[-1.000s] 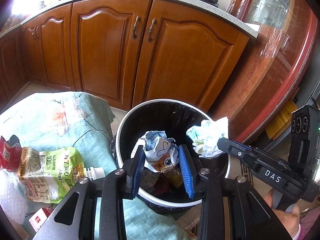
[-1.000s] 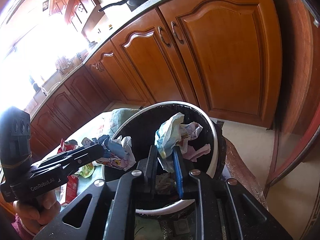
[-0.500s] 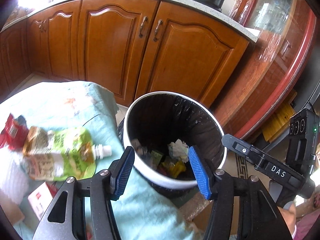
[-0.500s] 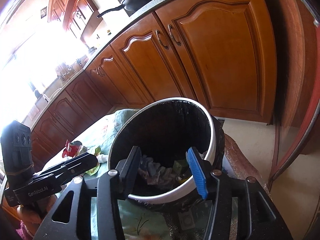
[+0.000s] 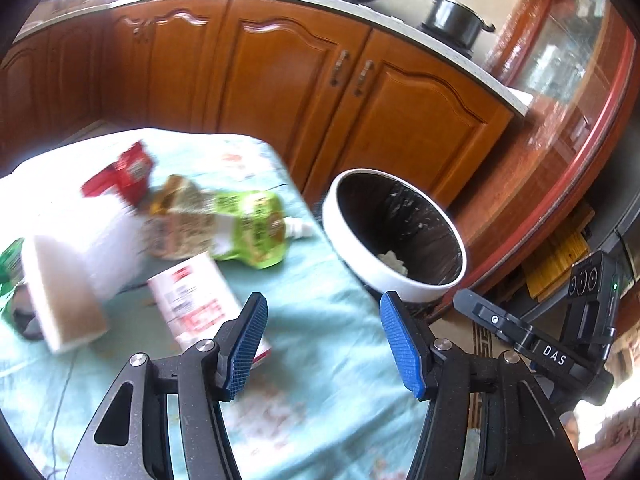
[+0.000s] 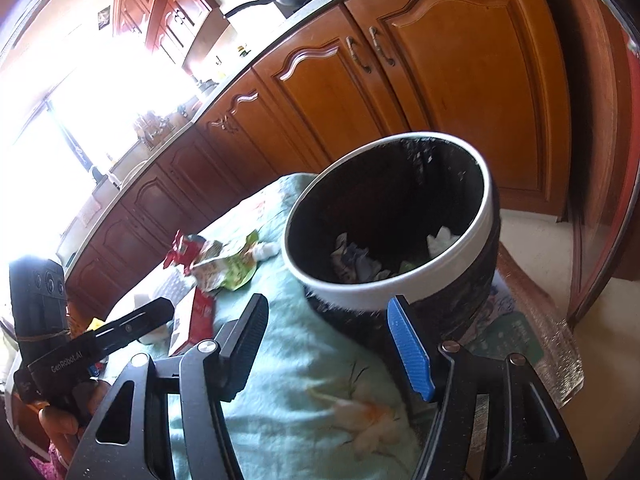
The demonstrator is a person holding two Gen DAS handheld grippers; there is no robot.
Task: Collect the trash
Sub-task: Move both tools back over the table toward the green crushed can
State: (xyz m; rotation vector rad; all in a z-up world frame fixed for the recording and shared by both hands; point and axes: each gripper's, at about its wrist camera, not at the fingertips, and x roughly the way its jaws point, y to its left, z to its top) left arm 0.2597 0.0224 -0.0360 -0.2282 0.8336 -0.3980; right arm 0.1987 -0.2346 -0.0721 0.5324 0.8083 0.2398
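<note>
A white-rimmed trash bin [image 5: 360, 256] with a black liner stands beside the cloth-covered table; it also shows in the right wrist view [image 6: 404, 290] with crumpled wrappers [image 6: 354, 260] inside. My left gripper [image 5: 324, 344] is open and empty above the light-green cloth [image 5: 320, 312]. My right gripper [image 6: 328, 348] is open and empty just in front of the bin. On the table lie a green pouch [image 5: 244, 232], a red packet [image 5: 124, 172], a red-and-white carton [image 5: 196, 304] and a white box [image 5: 60, 292].
Wooden kitchen cabinets [image 5: 300, 92] stand behind the table and bin. A red-framed glass door [image 5: 568, 92] is at the right. The other gripper's body shows at the right [image 5: 560, 344] in the left wrist view and at the left [image 6: 80, 344] in the right wrist view.
Both grippers opened and dropped their crumpled wrappers into the bin. Both then pulled back from the bin; the left one swung left over the table.
</note>
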